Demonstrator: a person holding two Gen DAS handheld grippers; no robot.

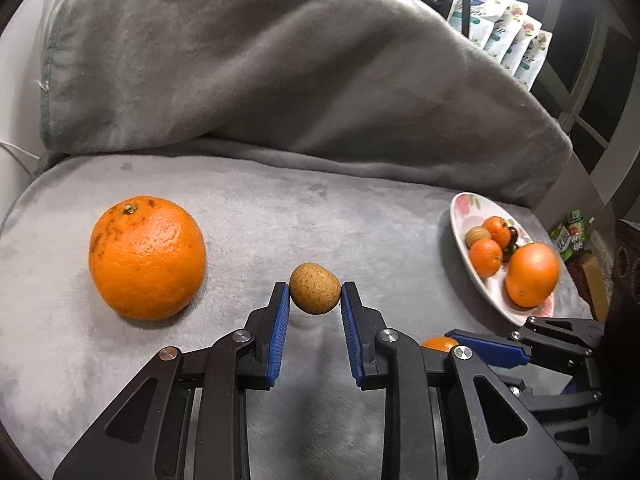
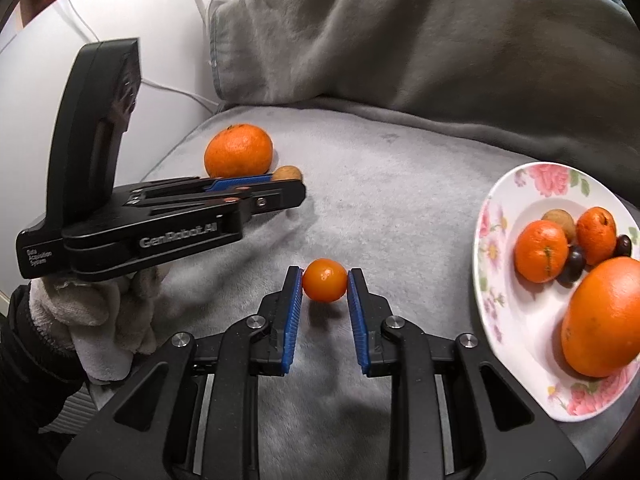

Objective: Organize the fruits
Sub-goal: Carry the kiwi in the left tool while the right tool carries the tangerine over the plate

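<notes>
My left gripper (image 1: pixel 315 292) is shut on a small brown round fruit (image 1: pixel 315 288), its blue pads pressing both sides just above the grey blanket. A big orange (image 1: pixel 147 257) lies to its left. My right gripper (image 2: pixel 324 285) is shut on a small orange fruit (image 2: pixel 324 285) low over the blanket. In the right wrist view the left gripper (image 2: pixel 286 184) shows side-on at the left, with the brown fruit (image 2: pixel 287 173) at its tip and the big orange (image 2: pixel 239 151) behind. A floral plate (image 2: pixel 494 216) at the right holds several fruits.
The floral plate (image 1: pixel 460 216) carries oranges, a brown fruit and dark round fruits. A bunched grey blanket (image 1: pixel 280 72) rises behind the flat area. A gloved hand (image 2: pixel 100 320) holds the left gripper. White cables (image 2: pixel 80 16) run along the wall at left; packets (image 1: pixel 508 36) stand at far right.
</notes>
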